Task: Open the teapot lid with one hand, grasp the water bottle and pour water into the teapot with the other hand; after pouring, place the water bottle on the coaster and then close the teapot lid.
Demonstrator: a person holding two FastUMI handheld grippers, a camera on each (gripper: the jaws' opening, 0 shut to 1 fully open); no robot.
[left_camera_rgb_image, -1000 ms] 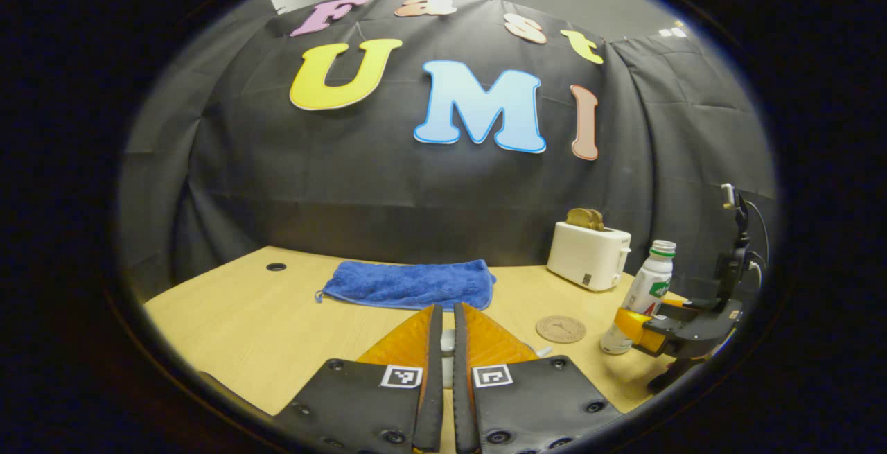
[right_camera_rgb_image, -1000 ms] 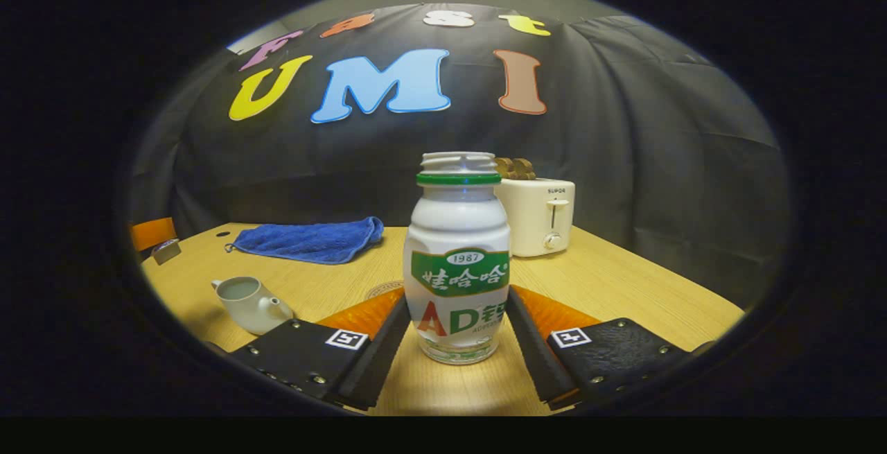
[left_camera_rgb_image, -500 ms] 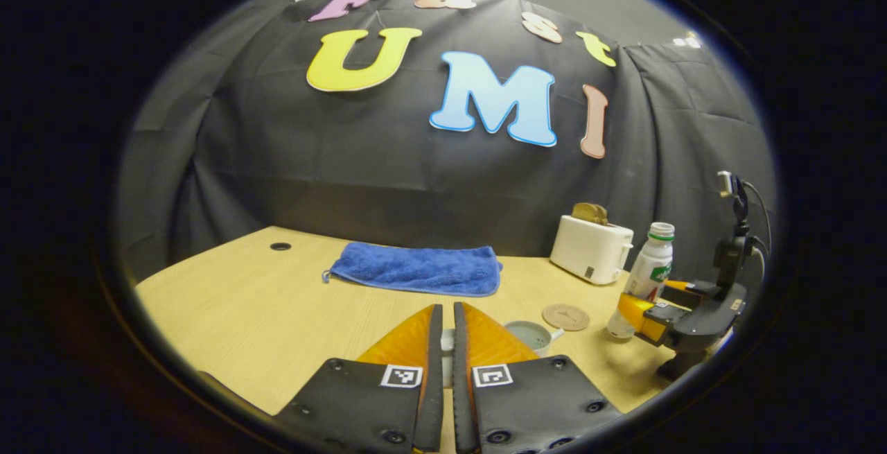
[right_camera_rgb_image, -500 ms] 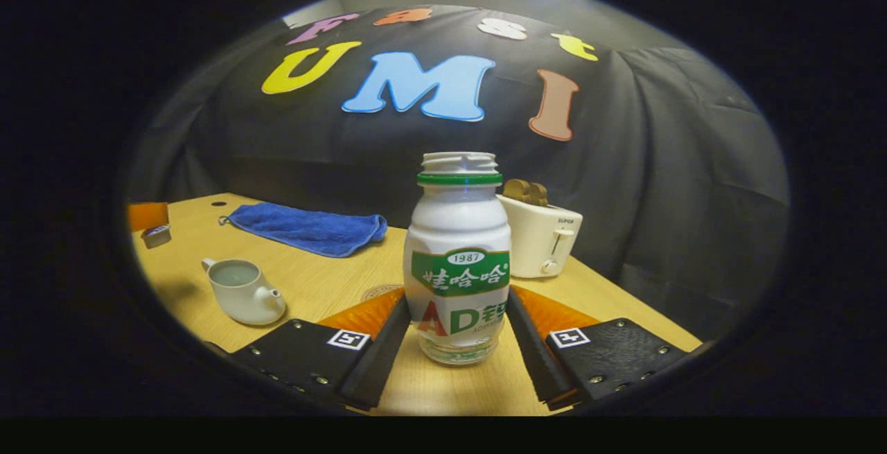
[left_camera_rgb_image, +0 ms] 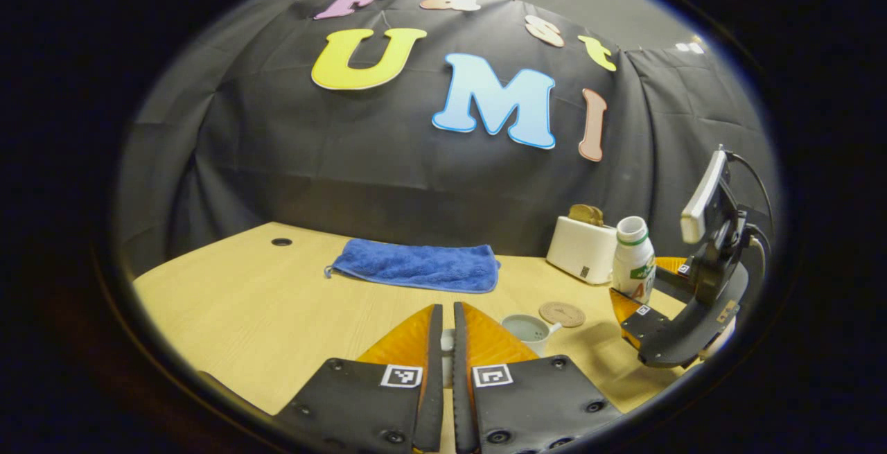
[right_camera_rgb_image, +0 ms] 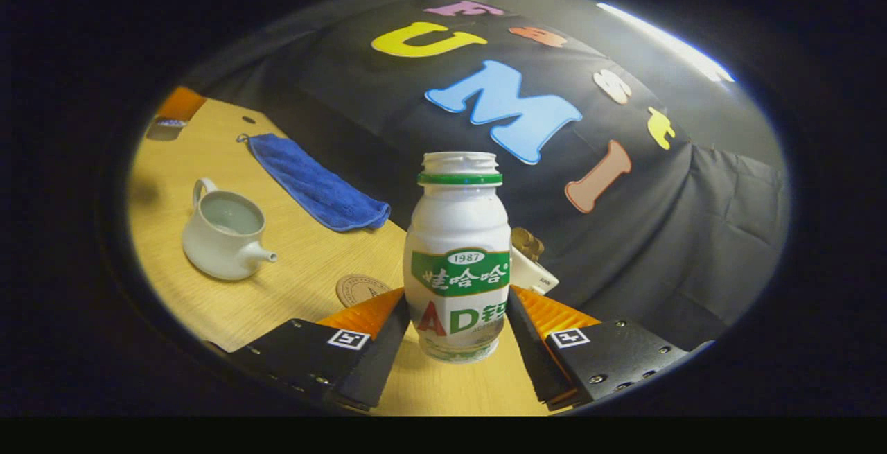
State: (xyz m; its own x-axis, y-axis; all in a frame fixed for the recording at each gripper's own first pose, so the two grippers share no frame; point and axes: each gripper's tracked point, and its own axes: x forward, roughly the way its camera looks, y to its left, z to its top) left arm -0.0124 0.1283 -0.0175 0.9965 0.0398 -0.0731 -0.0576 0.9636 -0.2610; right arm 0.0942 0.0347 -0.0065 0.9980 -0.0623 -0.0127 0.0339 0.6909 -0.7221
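The white bottle (right_camera_rgb_image: 457, 260) with a green label and no cap stands between my right gripper's (right_camera_rgb_image: 457, 296) fingers, which are shut on its lower half. It is held off the table and leans toward the white teapot (right_camera_rgb_image: 222, 229), which sits lidless on the table to its left. In the left gripper view, the bottle (left_camera_rgb_image: 634, 258) and right gripper (left_camera_rgb_image: 641, 289) hang at the right, beyond the teapot (left_camera_rgb_image: 530, 329). My left gripper (left_camera_rgb_image: 447, 315) is shut on the small teapot lid (left_camera_rgb_image: 448, 344), held above the table. The round coaster (left_camera_rgb_image: 563, 314) lies between teapot and bottle.
A blue towel (left_camera_rgb_image: 416, 265) lies at the back of the wooden table (left_camera_rgb_image: 263, 301). A white toaster (left_camera_rgb_image: 582, 249) with bread in it stands at the back right, behind the bottle. A round cable hole (left_camera_rgb_image: 281, 241) is at the far left.
My right gripper has lifted the bottle off the table and tipped it over toward the teapot. The left gripper has stayed shut on the lid and risen slightly.
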